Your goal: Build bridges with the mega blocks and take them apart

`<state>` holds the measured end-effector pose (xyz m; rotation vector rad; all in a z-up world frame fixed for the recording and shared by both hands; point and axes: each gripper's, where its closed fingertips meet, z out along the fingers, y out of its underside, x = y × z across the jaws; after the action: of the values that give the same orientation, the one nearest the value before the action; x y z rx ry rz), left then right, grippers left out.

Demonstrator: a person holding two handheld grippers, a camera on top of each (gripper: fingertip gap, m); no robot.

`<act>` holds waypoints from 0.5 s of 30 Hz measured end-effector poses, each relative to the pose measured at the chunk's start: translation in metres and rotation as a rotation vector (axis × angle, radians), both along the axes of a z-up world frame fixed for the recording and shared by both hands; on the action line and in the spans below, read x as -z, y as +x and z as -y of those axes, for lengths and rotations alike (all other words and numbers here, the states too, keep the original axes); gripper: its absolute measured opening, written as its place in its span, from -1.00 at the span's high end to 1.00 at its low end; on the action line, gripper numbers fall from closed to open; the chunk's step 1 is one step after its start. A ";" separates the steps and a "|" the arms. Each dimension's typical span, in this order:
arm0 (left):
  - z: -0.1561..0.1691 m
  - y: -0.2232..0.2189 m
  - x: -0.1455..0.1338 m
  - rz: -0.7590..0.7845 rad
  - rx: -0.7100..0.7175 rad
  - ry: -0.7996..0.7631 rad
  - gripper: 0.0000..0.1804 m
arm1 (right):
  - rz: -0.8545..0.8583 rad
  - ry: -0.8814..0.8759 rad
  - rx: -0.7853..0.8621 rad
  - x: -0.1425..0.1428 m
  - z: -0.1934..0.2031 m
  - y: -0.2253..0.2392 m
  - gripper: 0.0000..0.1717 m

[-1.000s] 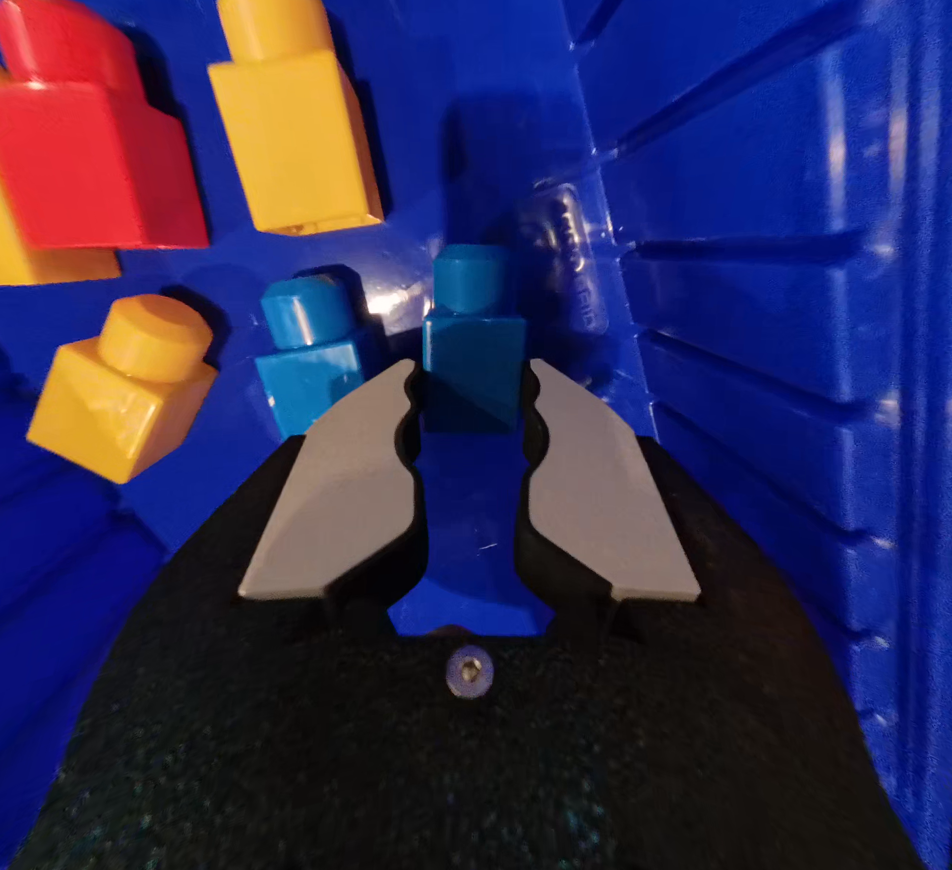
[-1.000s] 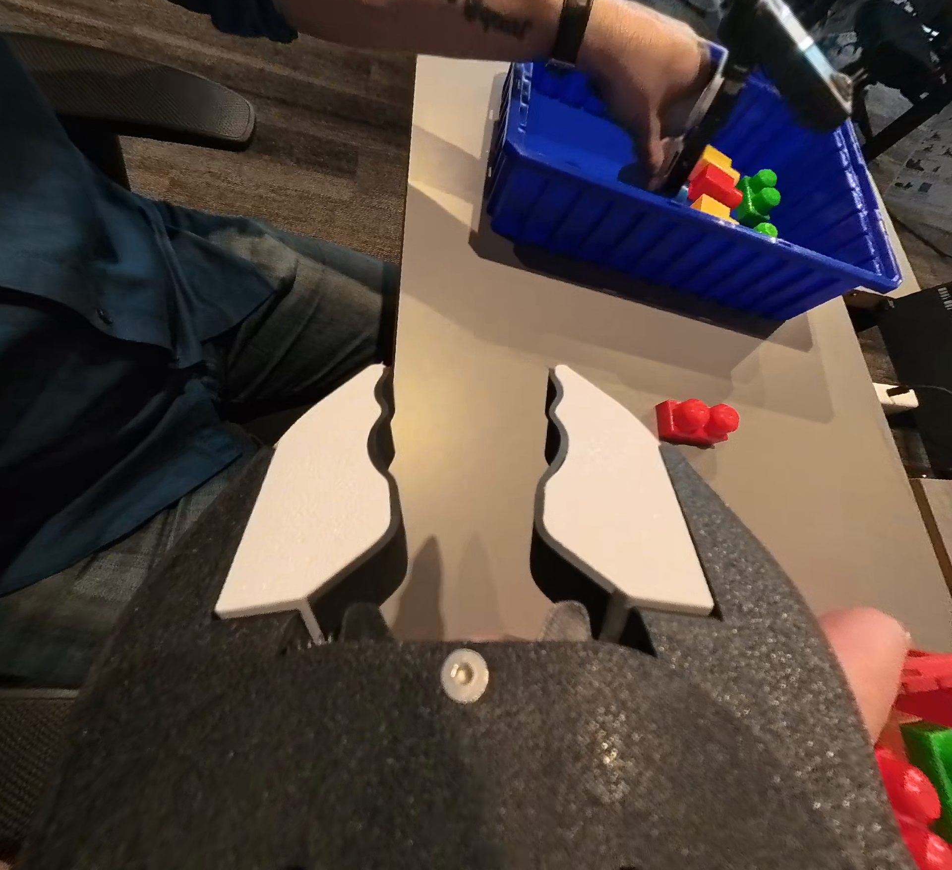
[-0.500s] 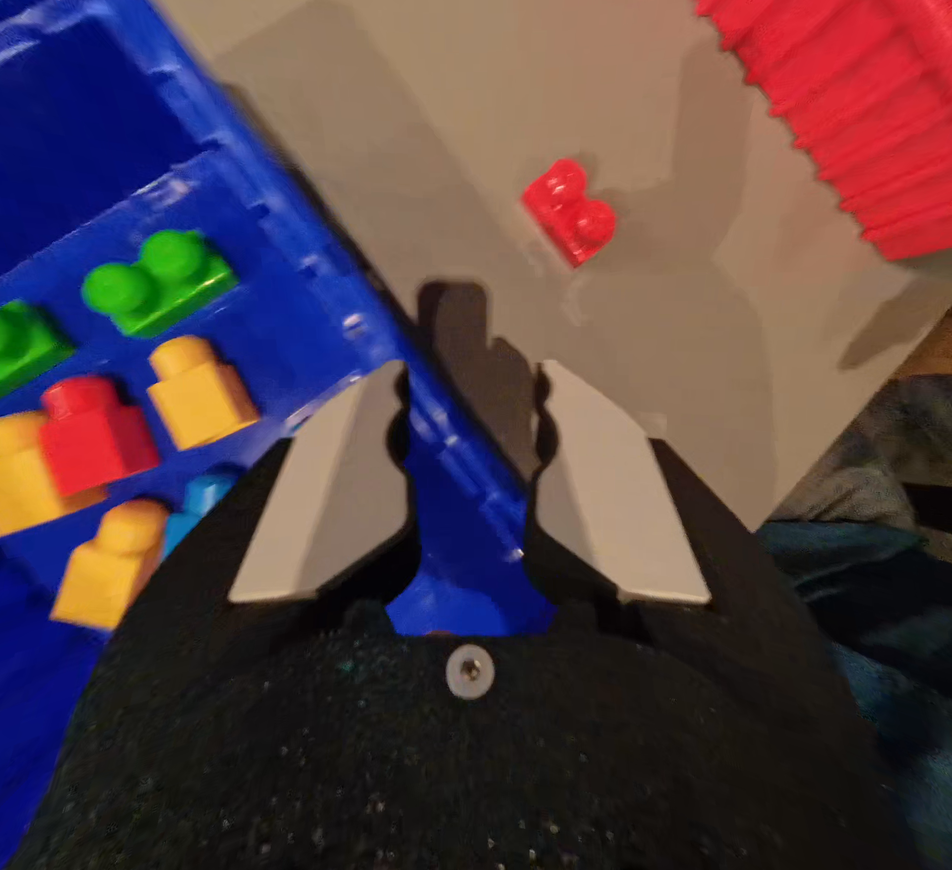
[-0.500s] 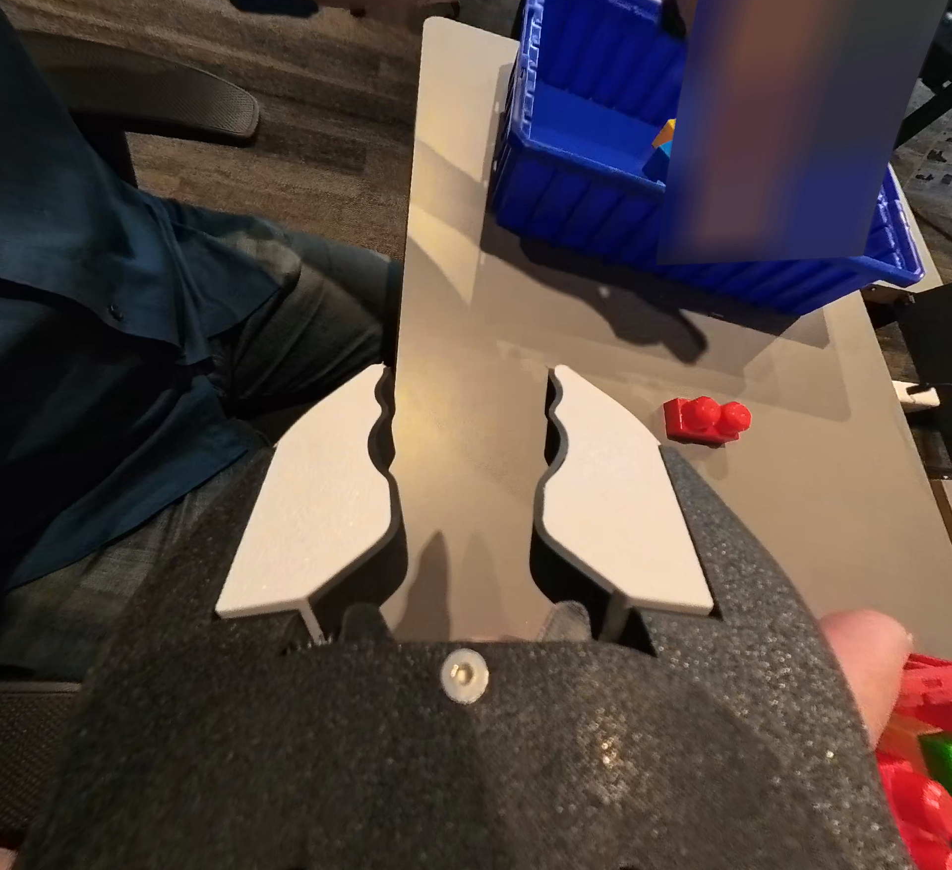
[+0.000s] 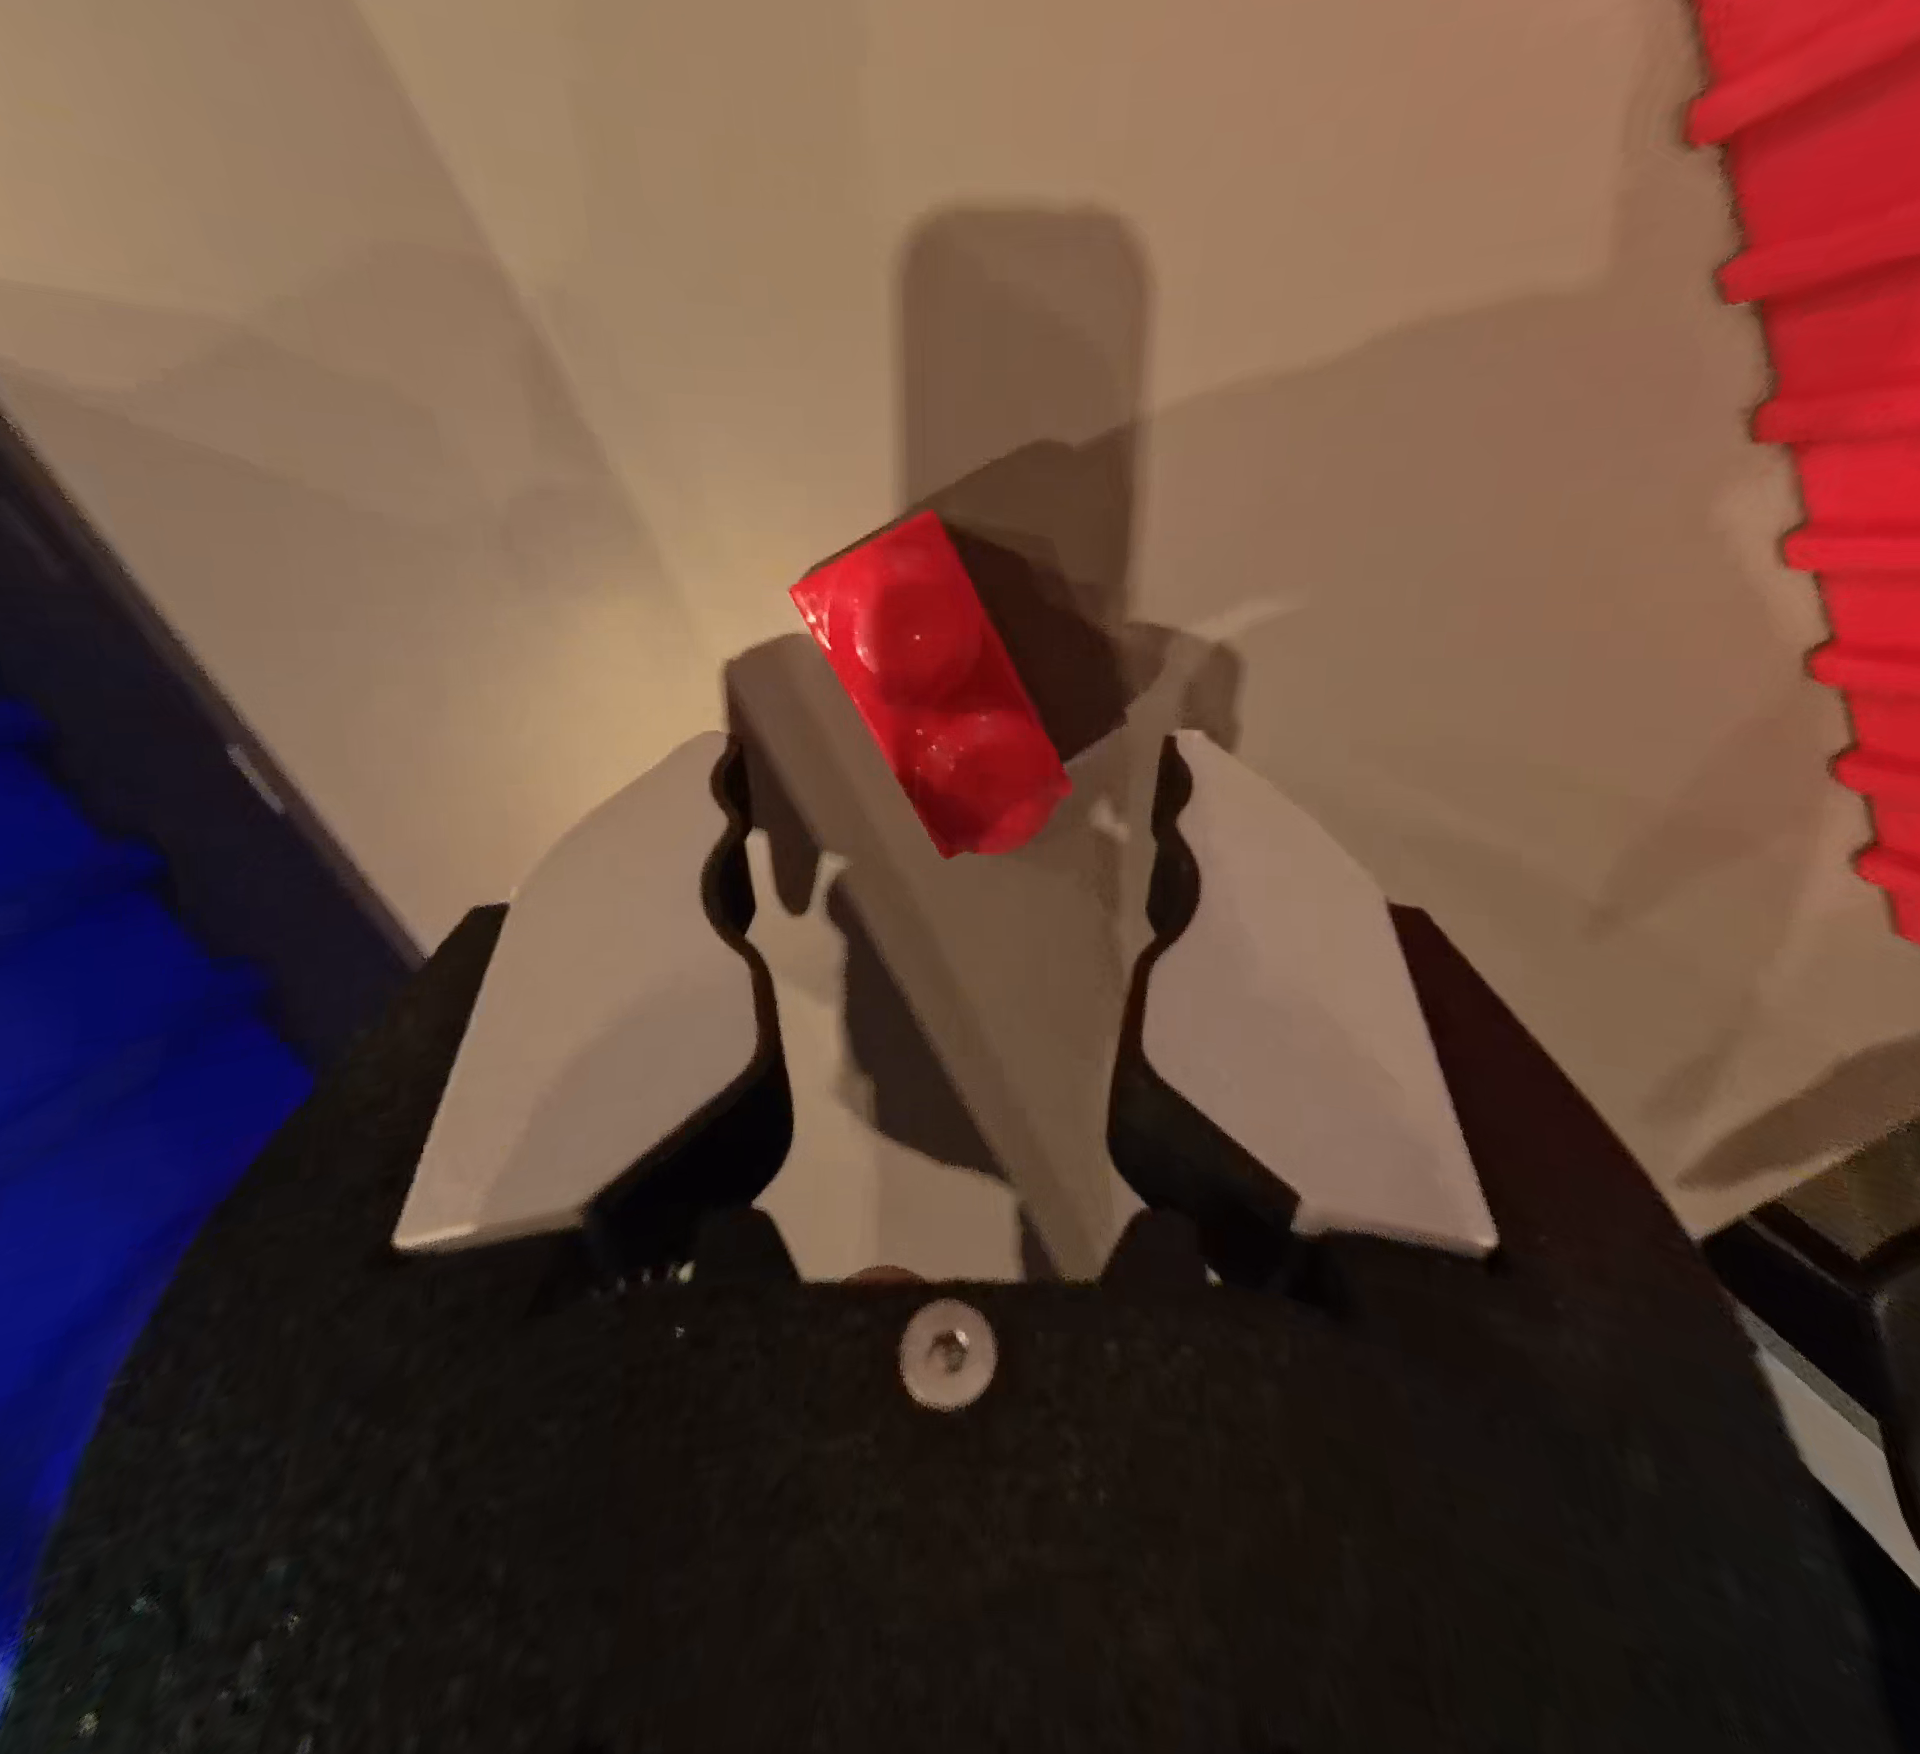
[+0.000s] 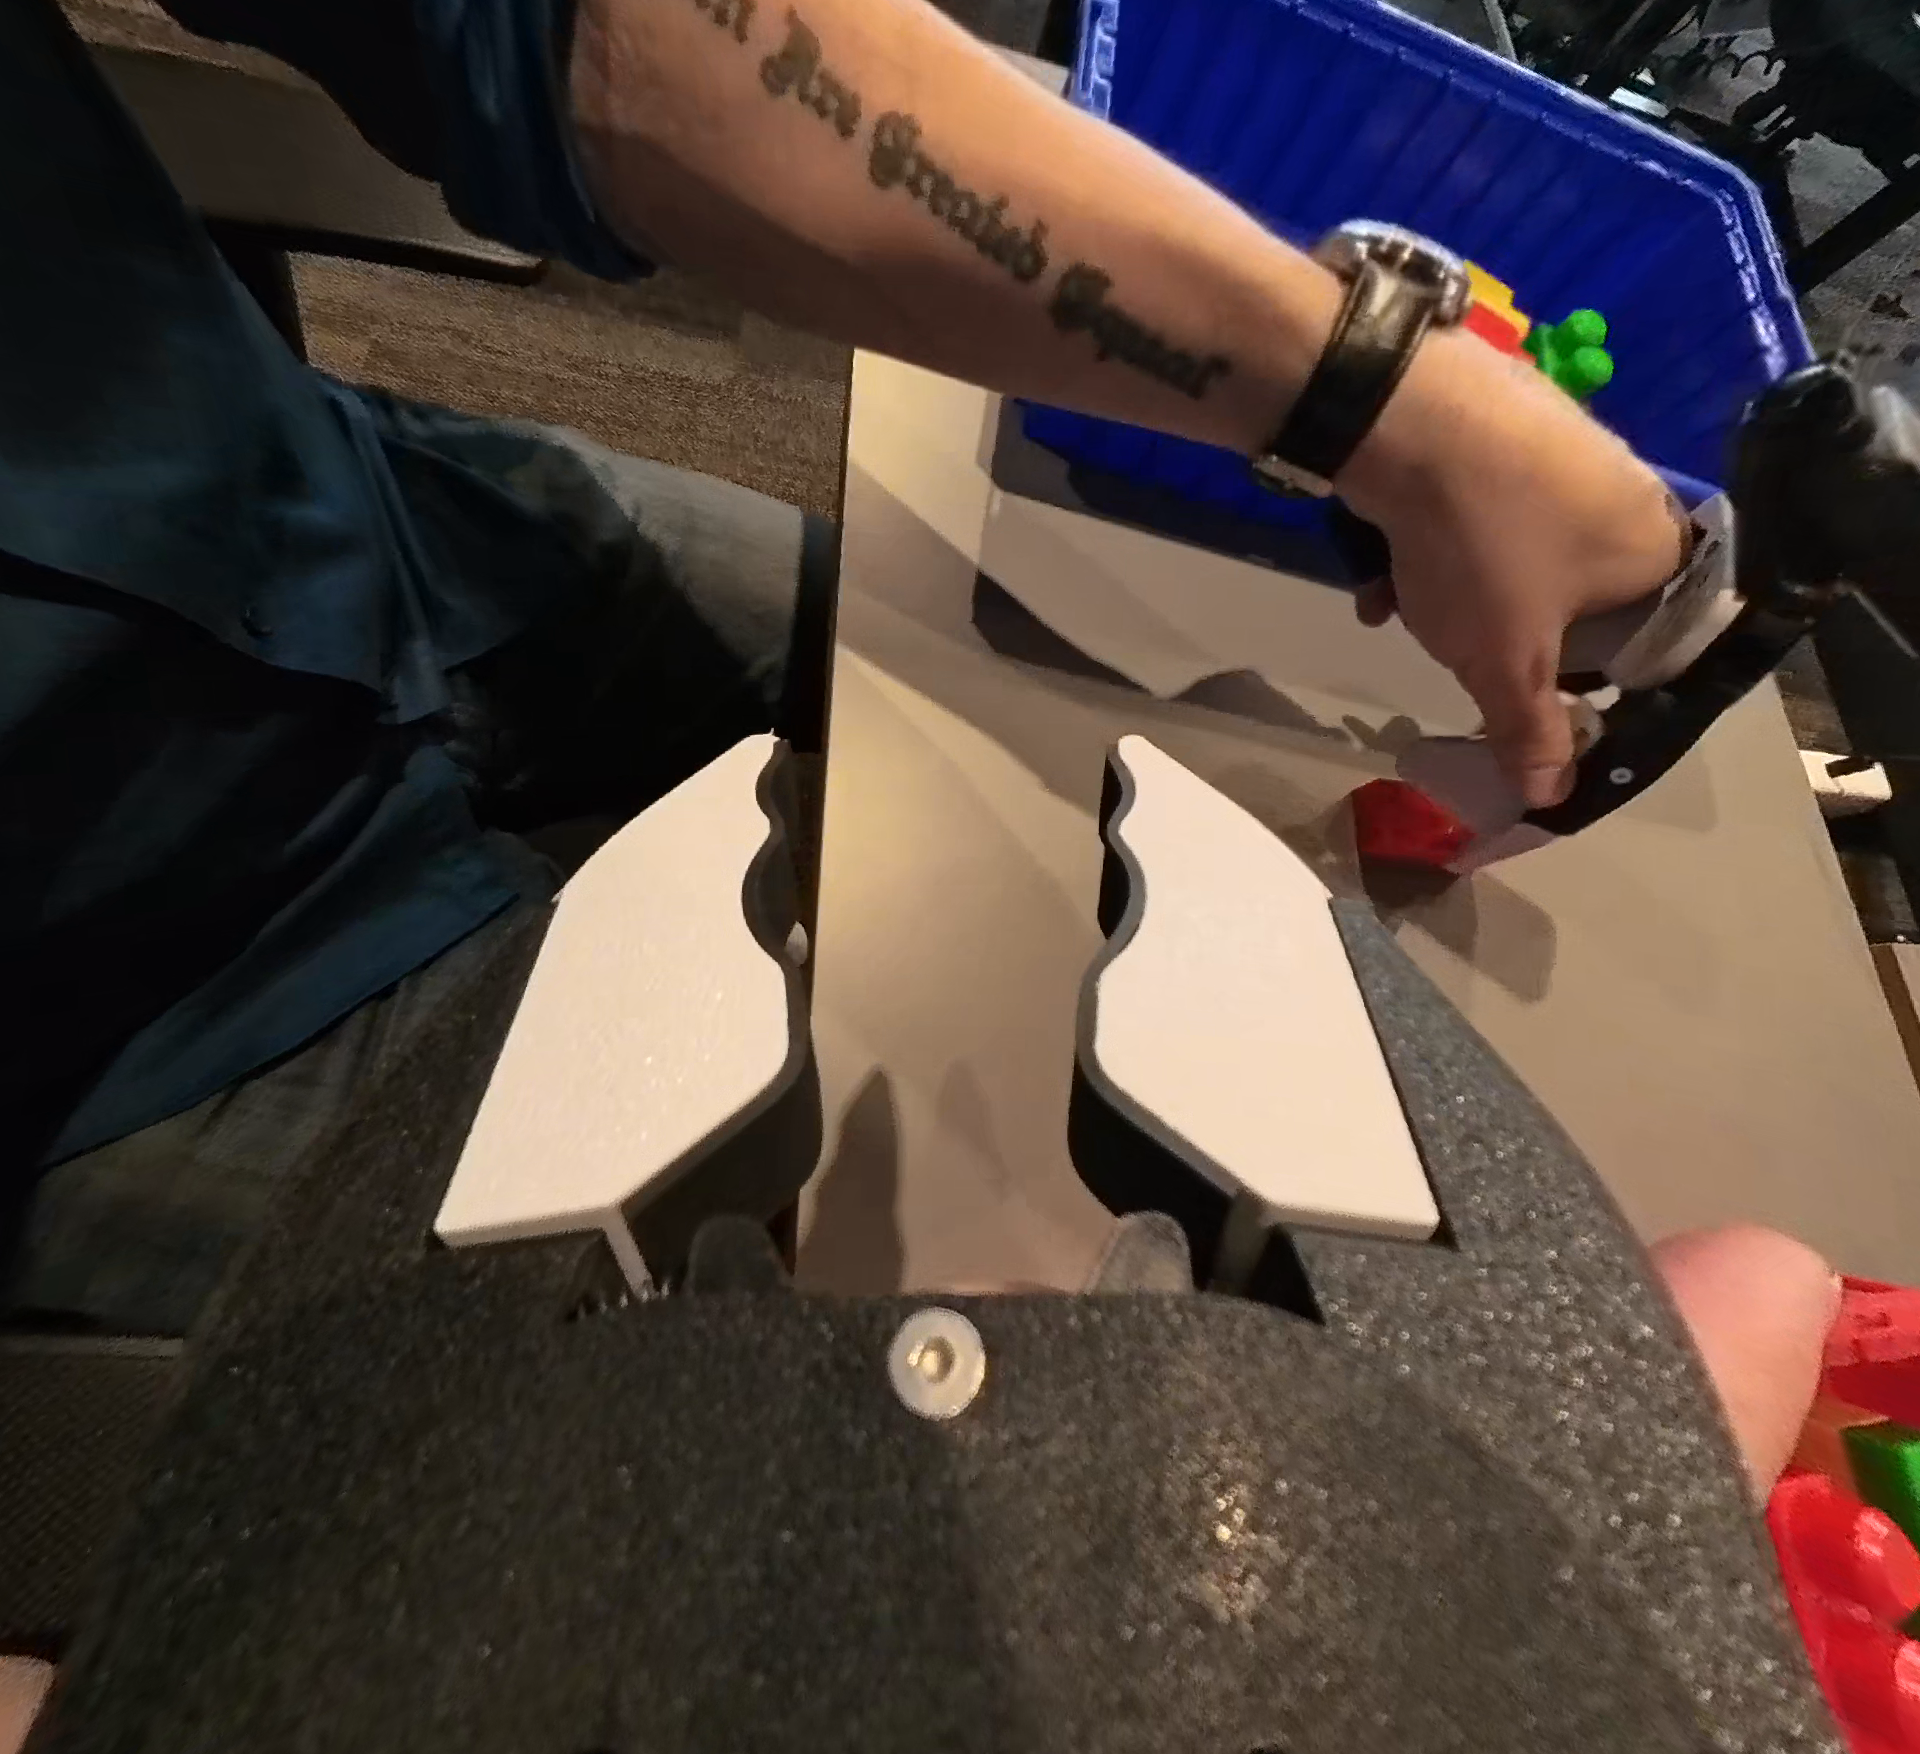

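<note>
Left gripper (image 5: 945, 769) is what I'm watching: its two grey fingers stand wide apart with nothing pressed between them, hanging over the grey table (image 5: 520, 198). I take the red block (image 5: 930, 686), a two-stud piece, as my landmark. It lies flat on the table just ahead of the fingertips, turned at a slant, its near end reaching in between the tips without touching either one. Left of the block I see only a blurred blue strip, the blue bin (image 5: 94, 1029), cut off by the frame edge. Right of the block a ribbed red wall (image 5: 1829, 354) runs out of view, and I cannot tell what it belongs to. From my other camera the block (image 6: 1403, 826) is half hidden behind the left gripper's finger and the hand (image 6: 1507, 603) holding it, so I cannot judge contact there. Right gripper (image 6: 945, 821), well to the near side of the block, has its fingers apart over bare table. Blocks inside the bin (image 6: 1403, 146) are mostly covered by the forearm.
</note>
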<state>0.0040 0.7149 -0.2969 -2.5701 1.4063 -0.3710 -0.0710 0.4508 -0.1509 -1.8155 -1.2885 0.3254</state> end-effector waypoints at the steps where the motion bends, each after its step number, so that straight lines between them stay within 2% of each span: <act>1: -0.001 0.000 0.005 -0.014 -0.012 -0.002 0.19 | 0.001 -0.001 0.000 0.000 0.001 0.000 0.35; 3: 0.002 0.004 0.015 -0.019 -0.031 -0.042 0.25 | 0.003 -0.002 -0.002 0.002 0.002 0.000 0.34; 6: 0.006 0.008 0.028 -0.050 -0.042 -0.054 0.55 | 0.008 -0.005 -0.003 0.003 0.003 0.000 0.34; 7: 0.002 0.009 0.030 -0.048 -0.064 -0.038 0.58 | 0.010 -0.006 -0.004 0.004 0.004 0.000 0.34; 10: -0.002 0.010 0.030 -0.025 -0.106 -0.039 0.62 | 0.007 -0.003 -0.007 0.003 0.006 -0.001 0.34; 15: 0.000 0.008 0.024 -0.006 -0.076 -0.077 0.62 | 0.011 -0.007 -0.009 0.005 0.006 -0.001 0.34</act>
<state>0.0118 0.7148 -0.3214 -2.6790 1.3162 -0.4142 -0.0722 0.4444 -0.1560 -1.8206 -1.3045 0.3259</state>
